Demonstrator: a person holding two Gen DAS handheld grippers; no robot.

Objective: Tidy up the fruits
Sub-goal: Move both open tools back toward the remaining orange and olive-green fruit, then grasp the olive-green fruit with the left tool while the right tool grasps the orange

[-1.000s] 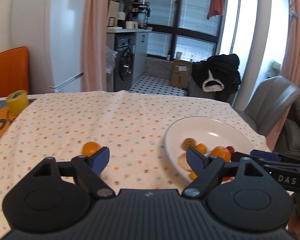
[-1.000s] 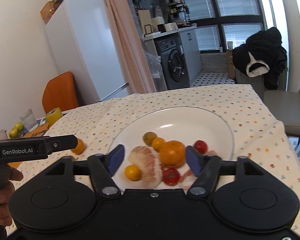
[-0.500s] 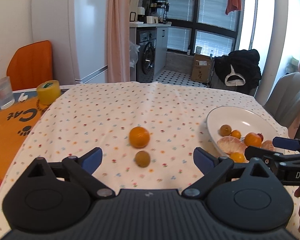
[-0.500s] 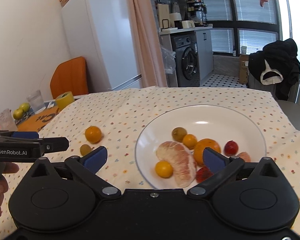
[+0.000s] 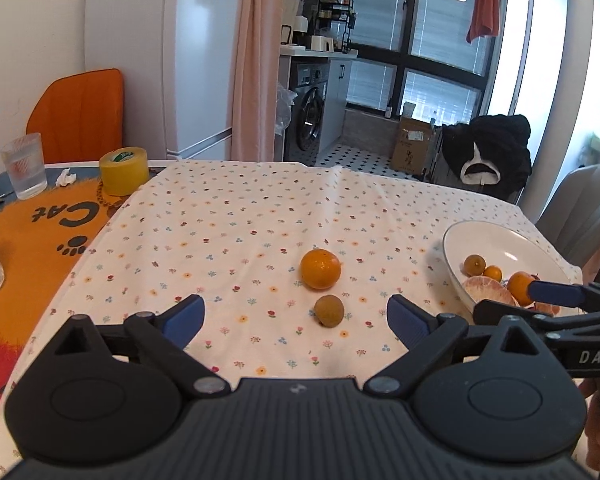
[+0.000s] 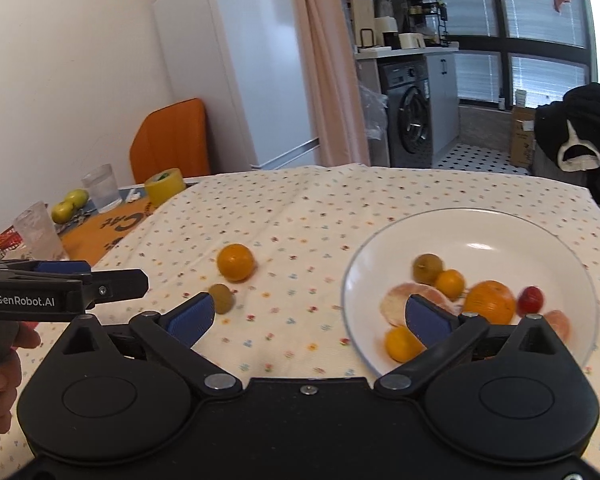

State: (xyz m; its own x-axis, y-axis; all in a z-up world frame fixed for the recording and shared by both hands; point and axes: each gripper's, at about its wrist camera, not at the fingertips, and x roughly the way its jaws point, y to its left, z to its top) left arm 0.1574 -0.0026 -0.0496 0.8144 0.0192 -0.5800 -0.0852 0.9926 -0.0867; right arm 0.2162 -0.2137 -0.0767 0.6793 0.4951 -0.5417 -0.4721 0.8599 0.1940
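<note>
Hovering w/ fingers wide apart & empty, left gripper frames orange & longan on table ahead; right gripper, likewise spread, straddles plate rim.

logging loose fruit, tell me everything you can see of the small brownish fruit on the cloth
The small brownish fruit is round, dull olive-brown and matte, whole as far as shows. It rests on the floral tablecloth, just nearer the camera than the orange, apart from it, and left of the white plate. Nothing grips it; it lies ahead of the open left gripper.
</note>
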